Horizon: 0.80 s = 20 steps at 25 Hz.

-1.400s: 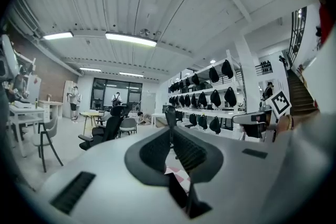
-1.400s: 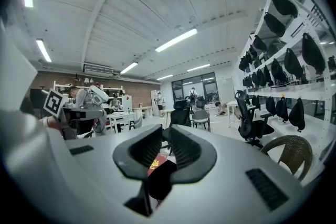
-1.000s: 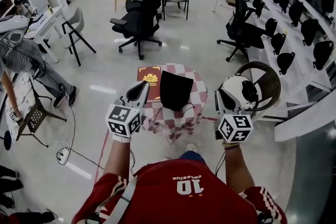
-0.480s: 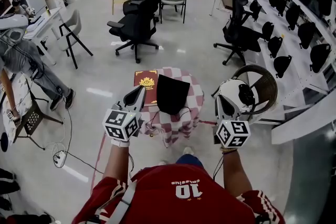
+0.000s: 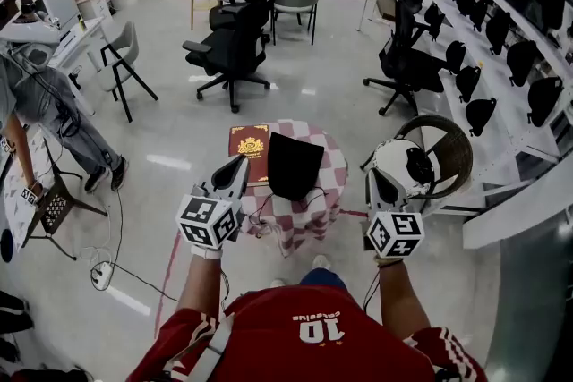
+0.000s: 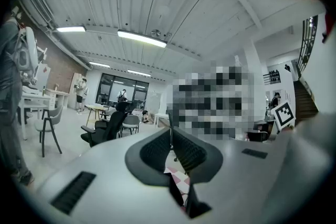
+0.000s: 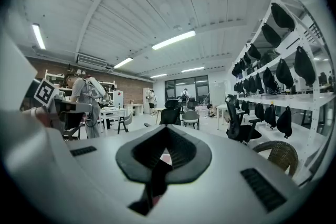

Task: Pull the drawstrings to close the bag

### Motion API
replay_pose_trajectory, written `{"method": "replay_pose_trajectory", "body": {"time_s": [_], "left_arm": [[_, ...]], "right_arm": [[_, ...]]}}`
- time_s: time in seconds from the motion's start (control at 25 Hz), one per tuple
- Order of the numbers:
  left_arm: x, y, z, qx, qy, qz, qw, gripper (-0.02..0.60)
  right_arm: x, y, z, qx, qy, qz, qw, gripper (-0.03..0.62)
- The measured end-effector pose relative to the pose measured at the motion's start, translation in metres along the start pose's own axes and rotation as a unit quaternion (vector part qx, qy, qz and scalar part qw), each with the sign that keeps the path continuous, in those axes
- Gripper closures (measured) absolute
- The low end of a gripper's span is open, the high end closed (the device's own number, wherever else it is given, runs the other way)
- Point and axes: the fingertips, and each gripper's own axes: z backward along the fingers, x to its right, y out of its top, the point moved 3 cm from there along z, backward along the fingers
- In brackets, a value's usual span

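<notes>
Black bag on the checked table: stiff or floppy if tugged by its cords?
Probably floppy: the black bag lies flat, its outline uneven. Likely light, so it may slide on the checked tablecloth rather than cinch.

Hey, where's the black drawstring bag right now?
In the head view, the black fabric drawstring bag sits at centre on the small red-and-white checked table, just right of the red book with gold print.

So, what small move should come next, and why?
Probably ease both apart and watch the cords: left tongs are shut, right tongs have just been closing, no cord shows between them, and the cords below the black bag hang slack.
</notes>
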Motion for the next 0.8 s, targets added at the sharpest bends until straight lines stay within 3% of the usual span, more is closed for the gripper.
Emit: {"method": "replay_pose_trajectory", "body": {"time_s": [0.8], "left_arm": [[0.0053, 0.0026, 0.0022, 0.001, 0.002, -0.012, 0.9999, 0.56]], "right_arm": [[0.0046, 0.0015, 0.0097, 0.007, -0.014, 0.002, 1.0, 0.579]]}}
